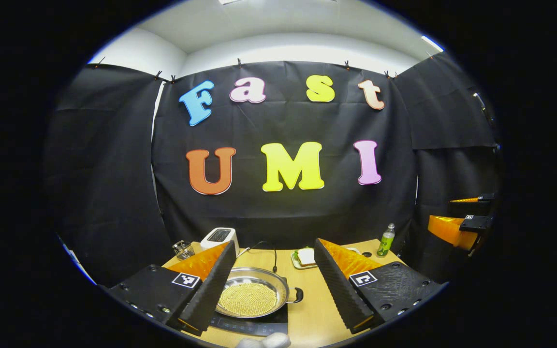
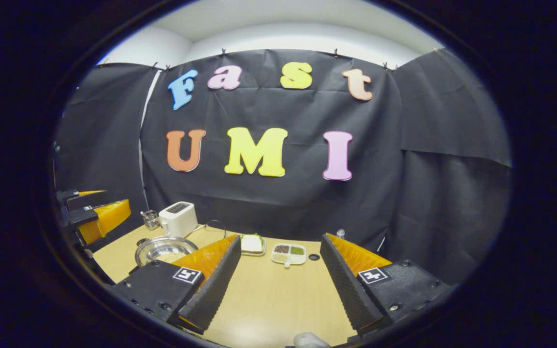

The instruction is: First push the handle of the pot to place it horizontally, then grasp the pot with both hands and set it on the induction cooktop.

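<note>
A steel pot (image 1: 252, 292) with yellowish grains inside rests on the black induction cooktop (image 1: 254, 327) near the table's front edge. Its small black handle (image 1: 298, 294) points right. My left gripper (image 1: 274, 247) hovers above it, open, with the pot low between the two fingers and nothing held. In the right gripper view the pot (image 2: 165, 249) lies at the left, partly behind one finger. My right gripper (image 2: 280, 239) is open over bare table, right of the pot. Each gripper also appears in the other's view: right gripper (image 1: 462, 226), left gripper (image 2: 95, 215).
On the wooden table (image 2: 269, 299) stand a white toaster (image 2: 178, 218) and a glass jar (image 2: 150, 219) at the back left. A sandwich plate (image 2: 252, 244), a divided dish (image 2: 288, 253) and a green bottle (image 1: 386, 240) sit along the back. A black cable (image 1: 272, 251) runs behind the pot.
</note>
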